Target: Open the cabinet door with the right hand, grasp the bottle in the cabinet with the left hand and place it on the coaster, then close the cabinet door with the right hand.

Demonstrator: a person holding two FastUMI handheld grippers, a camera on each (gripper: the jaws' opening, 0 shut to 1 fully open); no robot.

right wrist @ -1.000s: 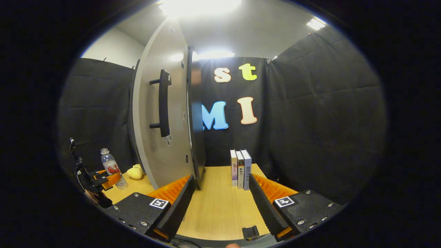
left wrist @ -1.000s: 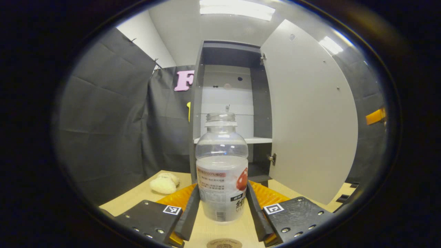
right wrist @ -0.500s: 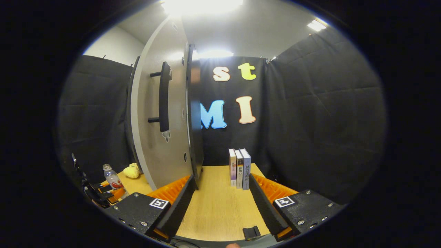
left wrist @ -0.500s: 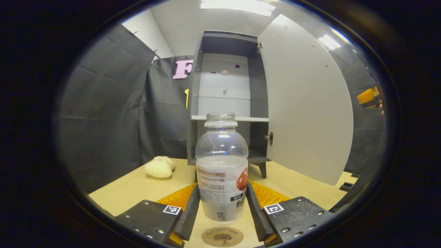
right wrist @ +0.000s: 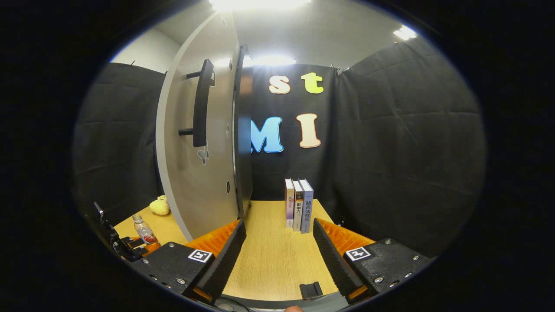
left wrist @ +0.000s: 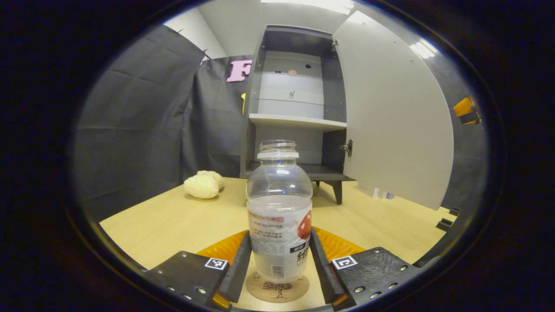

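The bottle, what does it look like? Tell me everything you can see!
The bottle is clear plastic with no cap, so its neck is open. A white label with a red picture wraps its lower half. It stands upright between the left gripper fingers, which press on both sides. Its bottom sits on or just above the round brown coaster; I cannot tell which. The right gripper view shows it small, low on the left.

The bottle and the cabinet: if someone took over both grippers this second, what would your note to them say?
Left gripper: shut on the bottle, which stands at the coaster.
Right gripper: open, holding nothing, beside the cabinet door.
Cabinet: door wide open, shelves bare.
Done: door opened, bottle taken out and brought to the coaster.
Left: release the bottle, then close the door by its handle with the right gripper.
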